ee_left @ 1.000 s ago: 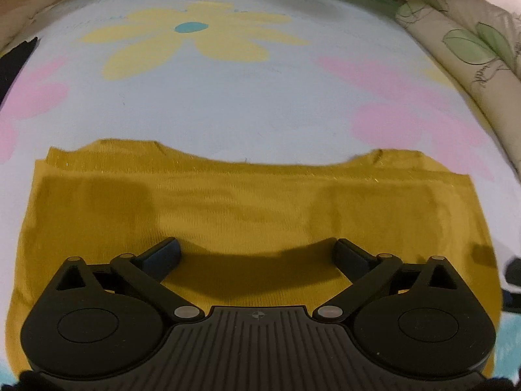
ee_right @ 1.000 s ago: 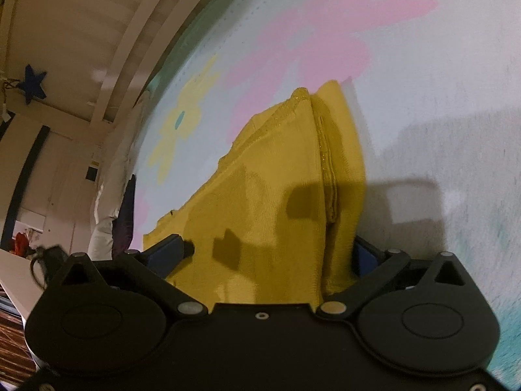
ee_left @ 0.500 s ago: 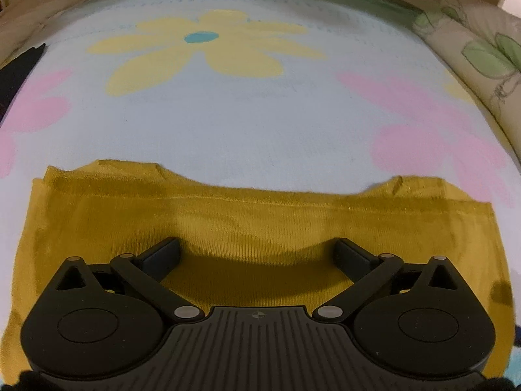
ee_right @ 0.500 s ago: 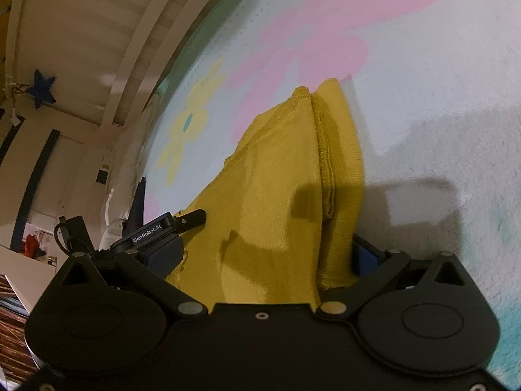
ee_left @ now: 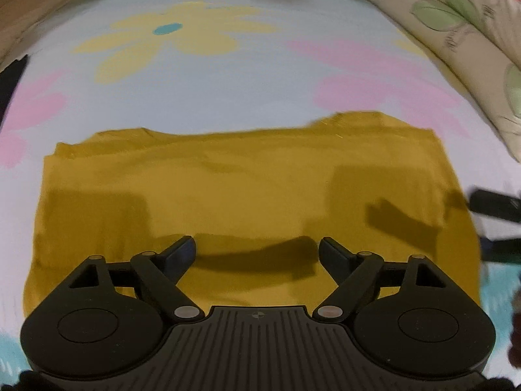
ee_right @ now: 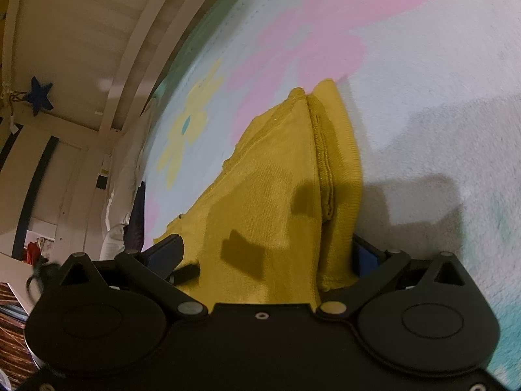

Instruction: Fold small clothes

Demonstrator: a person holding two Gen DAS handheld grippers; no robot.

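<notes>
Hovering over mustard-yellow knit garment (ee_left: 247,195), folded flat on flower-print bed blanket (ee_left: 228,91); left gripper (ee_left: 257,251) jaws closing, nothing pinched yet. Right gripper (ee_right: 267,257) spread wide astride garment's layered end, probably for next fold.

Left gripper (ee_left: 257,251) fingers closing, right gripper (ee_right: 267,254) fingers apart.

left gripper (ee_left: 257,251) closing, nothing gripped | yellow garment (ee_left: 247,189) flat | flowered blanket (ee_left: 228,91)
</notes>
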